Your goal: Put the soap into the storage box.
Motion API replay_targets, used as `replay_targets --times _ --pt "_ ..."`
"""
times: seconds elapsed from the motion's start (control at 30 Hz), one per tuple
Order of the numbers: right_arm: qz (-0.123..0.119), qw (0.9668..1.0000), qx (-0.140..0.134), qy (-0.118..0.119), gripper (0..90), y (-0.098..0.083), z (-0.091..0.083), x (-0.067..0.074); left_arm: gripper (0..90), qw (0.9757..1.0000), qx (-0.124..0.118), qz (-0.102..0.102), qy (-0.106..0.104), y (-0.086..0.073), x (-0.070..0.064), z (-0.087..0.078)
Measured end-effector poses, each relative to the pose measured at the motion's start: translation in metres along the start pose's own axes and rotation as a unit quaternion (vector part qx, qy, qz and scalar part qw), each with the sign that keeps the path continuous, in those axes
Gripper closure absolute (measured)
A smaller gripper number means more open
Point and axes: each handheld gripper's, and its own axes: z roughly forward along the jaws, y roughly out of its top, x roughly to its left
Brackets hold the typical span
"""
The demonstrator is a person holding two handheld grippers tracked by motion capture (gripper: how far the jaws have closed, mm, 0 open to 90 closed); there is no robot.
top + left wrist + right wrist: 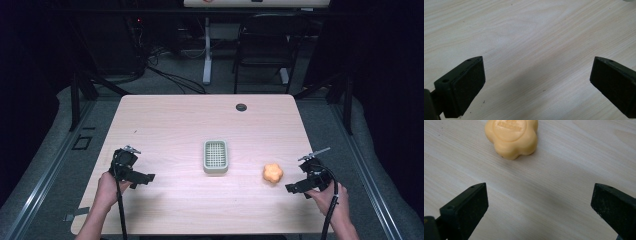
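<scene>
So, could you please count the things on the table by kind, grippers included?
Grippers: 2, left gripper and right gripper, both open
Orange flower-shaped soap: 1
Grey-green slotted soap dish: 1
Dark round cap in the table: 1
Total: 5

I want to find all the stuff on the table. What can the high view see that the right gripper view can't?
High view alone: the grey-green slotted tray mid-table, the left tool open in the person's left hand, a dark round cap near the table's far edge, and a chair beyond. Right gripper view alone: raised lettering stamped on top of the orange flower-shaped soap, too blurred to read. Both: that soap, the wooden table, and the right tool, open with nothing between its jaws, short of the soap.
</scene>
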Motion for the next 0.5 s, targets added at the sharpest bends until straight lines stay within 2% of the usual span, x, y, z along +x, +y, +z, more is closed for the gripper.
replay_targets --times 0.13,0.2,0.3,0.47,0.5 --pt "0.003 1.0000 -0.004 0.001 0.6 0.0005 0.0012 0.0019 0.0 1.0000 0.001 0.001 -0.001 0.0002 -0.0004 0.0003" --pt "0.001 1.0000 0.003 0.003 0.4 0.0017 0.0013 0.0034 0.0 1.0000 0.003 0.003 -0.004 -0.0005 -0.0002 0.0002" --pt "-0.010 0.9998 0.015 0.001 0.0 0.0046 0.0022 0.0048 0.0 1.0000 -0.002 -0.001 -0.001 -0.0013 0.0000 -0.0005" --pt "-0.019 0.9997 0.018 0.003 0.0 0.0079 0.0019 0.0068 0.0 1.0000 0.002 0.003 -0.002 -0.0001 -0.0015 -0.0001" --pt "-0.017 0.9997 0.014 0.012 0.0 0.0089 0.0014 0.0082 0.0 1.0000 0.001 0.003 -0.002 -0.0001 -0.0016 0.0007"
